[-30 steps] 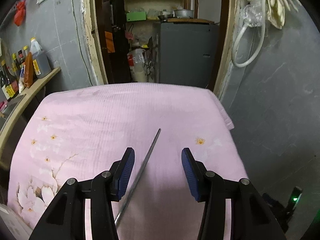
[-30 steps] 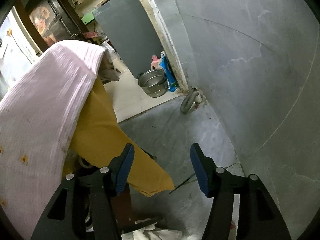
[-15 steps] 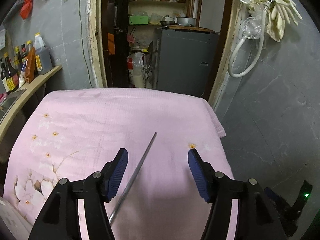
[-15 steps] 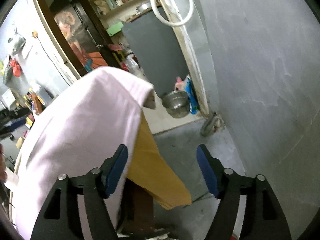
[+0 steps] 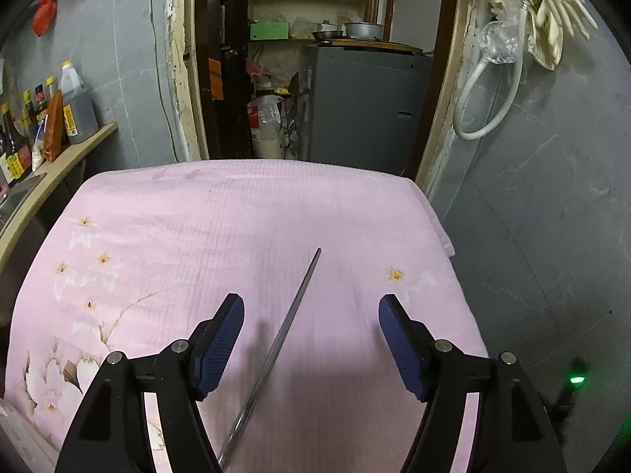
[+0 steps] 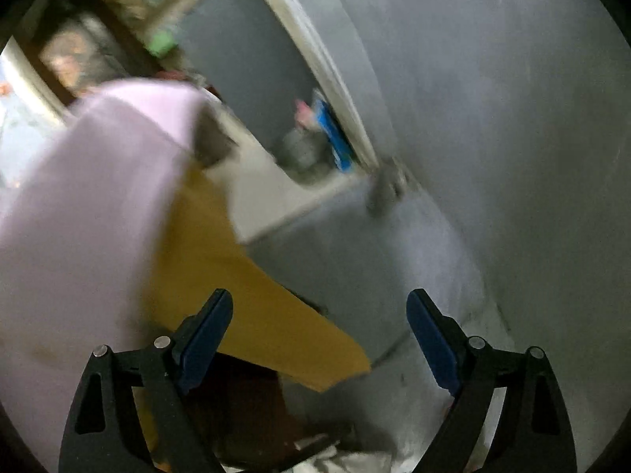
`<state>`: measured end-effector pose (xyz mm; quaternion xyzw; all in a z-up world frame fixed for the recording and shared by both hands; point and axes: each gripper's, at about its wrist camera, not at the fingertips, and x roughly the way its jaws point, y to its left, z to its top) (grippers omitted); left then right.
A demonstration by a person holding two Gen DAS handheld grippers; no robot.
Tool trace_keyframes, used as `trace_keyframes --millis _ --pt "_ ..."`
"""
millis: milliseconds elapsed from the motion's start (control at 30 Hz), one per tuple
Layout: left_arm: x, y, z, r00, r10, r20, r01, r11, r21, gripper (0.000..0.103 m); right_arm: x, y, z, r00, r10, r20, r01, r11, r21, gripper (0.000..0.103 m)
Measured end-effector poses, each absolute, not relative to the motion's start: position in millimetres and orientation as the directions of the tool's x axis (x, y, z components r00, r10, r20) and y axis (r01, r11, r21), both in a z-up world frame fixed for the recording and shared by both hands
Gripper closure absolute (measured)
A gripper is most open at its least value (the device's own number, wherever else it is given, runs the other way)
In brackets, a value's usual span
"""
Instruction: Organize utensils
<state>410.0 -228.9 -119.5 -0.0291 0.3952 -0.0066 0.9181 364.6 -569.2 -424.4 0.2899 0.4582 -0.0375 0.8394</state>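
Observation:
A thin metal chopstick (image 5: pixel 280 339) lies diagonally on the pink flowered cloth (image 5: pixel 197 236) that covers the table. My left gripper (image 5: pixel 311 315) is open above it, and the stick's near part runs between the two blue pads, touching neither. My right gripper (image 6: pixel 319 315) is open and empty, off the table's right side, over the grey floor. Its view is blurred by motion; the pink cloth edge (image 6: pixel 98 181) and a yellow cloth (image 6: pixel 236 287) hanging under it show at left.
A counter with sauce bottles (image 5: pixel 59 118) runs along the left. A doorway with a grey cabinet (image 5: pixel 363 106) is behind the table. A grey wall with a white hose (image 5: pixel 485 102) is on the right. A metal pot (image 6: pixel 303 149) stands on the floor.
My left gripper has opened wider and drawn back slightly from the chopstick. My right gripper has swung, blurring its view, and stays open beside the table.

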Motion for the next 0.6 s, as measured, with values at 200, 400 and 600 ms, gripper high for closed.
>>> trace_keyframes --millis 200,400,600 --pt "411 -221 -122 0.698 -0.069 -0.712 -0.04 0.99 -0.136 0.028 390 -576 -581 0.413 0.27 -0.87 0.494 0.736 0.462 0.044" --pt "418 -213 -128 0.694 -0.086 -0.715 -0.099 0.972 -0.213 0.028 416 -562 -769 0.259 0.346 -0.902 0.725 0.547 0.418 0.06" --pt "414 -218 -133 0.698 -0.006 -0.716 -0.157 0.974 -0.161 0.028 426 -540 -881 0.145 0.365 -0.92 0.826 0.467 0.315 0.071"
